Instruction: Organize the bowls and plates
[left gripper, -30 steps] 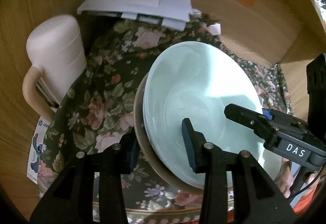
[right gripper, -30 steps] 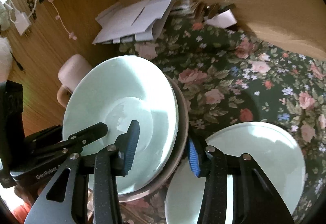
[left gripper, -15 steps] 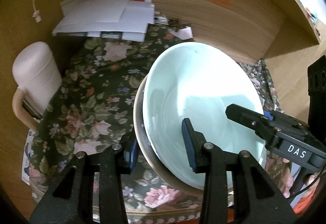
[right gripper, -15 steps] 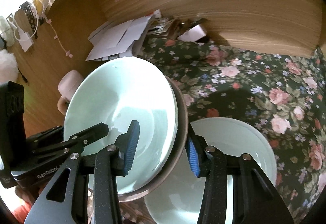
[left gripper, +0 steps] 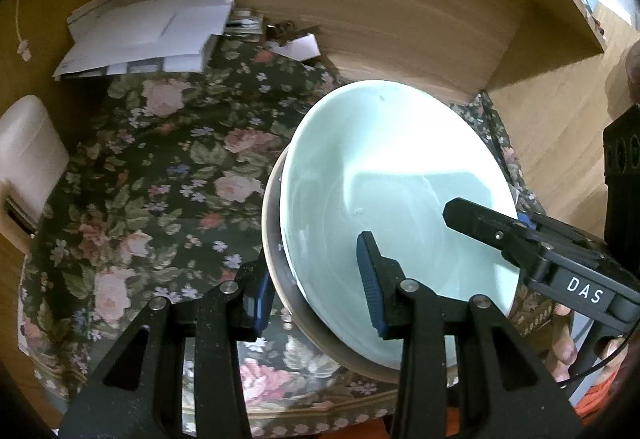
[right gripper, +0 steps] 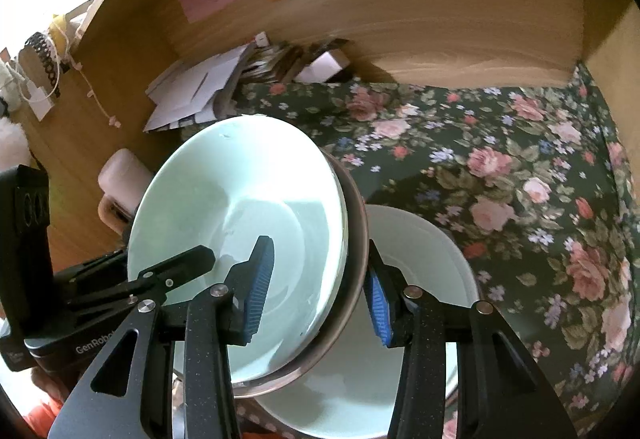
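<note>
Mint bowl [left gripper: 392, 179] nested in brown bowl [right gripper: 356, 223]; both grippers clamp rims; white plate [right gripper: 432, 263] beneath; papers [left gripper: 148, 35] behind.

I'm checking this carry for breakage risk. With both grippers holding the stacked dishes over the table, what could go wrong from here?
1. The pale green bowl only nests in the brown dish; the pair is tilted, so it could slide out.
2. The left gripper and right gripper pinch opposite rims; uneven motion could twist the stack loose.
3. It hangs over a white plate and could strike it.
</note>
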Demonstrator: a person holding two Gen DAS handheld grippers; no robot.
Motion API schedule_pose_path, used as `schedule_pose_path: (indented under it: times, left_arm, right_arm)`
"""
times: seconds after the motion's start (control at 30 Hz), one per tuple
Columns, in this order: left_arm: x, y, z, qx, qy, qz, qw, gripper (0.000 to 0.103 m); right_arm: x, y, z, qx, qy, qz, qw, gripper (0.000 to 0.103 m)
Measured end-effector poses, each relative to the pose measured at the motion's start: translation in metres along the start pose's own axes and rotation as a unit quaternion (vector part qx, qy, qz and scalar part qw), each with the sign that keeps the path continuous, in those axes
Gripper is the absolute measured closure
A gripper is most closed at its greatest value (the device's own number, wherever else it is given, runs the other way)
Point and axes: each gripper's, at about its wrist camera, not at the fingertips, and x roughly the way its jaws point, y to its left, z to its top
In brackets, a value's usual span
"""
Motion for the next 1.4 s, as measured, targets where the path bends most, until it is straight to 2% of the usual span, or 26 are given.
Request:
schedule_pose_path:
  times: [0.4, 0.67, 0.83, 1.03, 1.23, 1.4]
  left_arm:
    - [0.018, -0.026, -0.005, 0.02, 0.027, -0.011, 0.9994, 0.064]
    - [0.031, -0.028, -0.004, 0.017, 0.04, 0.0, 0.9991, 0.064]
    - [0.036, -0.032, -0.002, 0.027, 0.038, 0.015, 0.9988, 0.064]
    - [0.039, -0.03, 0.0, 0.024, 0.041, 0.011, 0.9988, 0.064]
    - [0.018, -0.029, 0.002, 0.025, 0.003, 0.025, 0.9994, 0.062]
    - [-0.022, -0.038, 0.005, 0.038, -0.065, 0.035, 0.9965, 0.062]
  right_arm:
    - [-0.004, -0.033, -0.01, 0.029, 0.013, -0.008, 0.999, 0.063]
    - [0.009, -0.051, -0.013, 0.044, 0.032, 0.0, 0.999, 0.063]
    - [0.013, -0.053, -0.012, 0.035, 0.032, 0.0, 0.999, 0.063]
    - [0.013, -0.053, -0.014, 0.02, 0.028, 0.003, 0.999, 0.061]
    - [-0.009, -0.048, -0.011, -0.005, -0.009, -0.033, 0.999, 0.061]
    - [-0.05, -0.029, -0.006, -0.042, -0.071, -0.047, 0.996, 0.06]
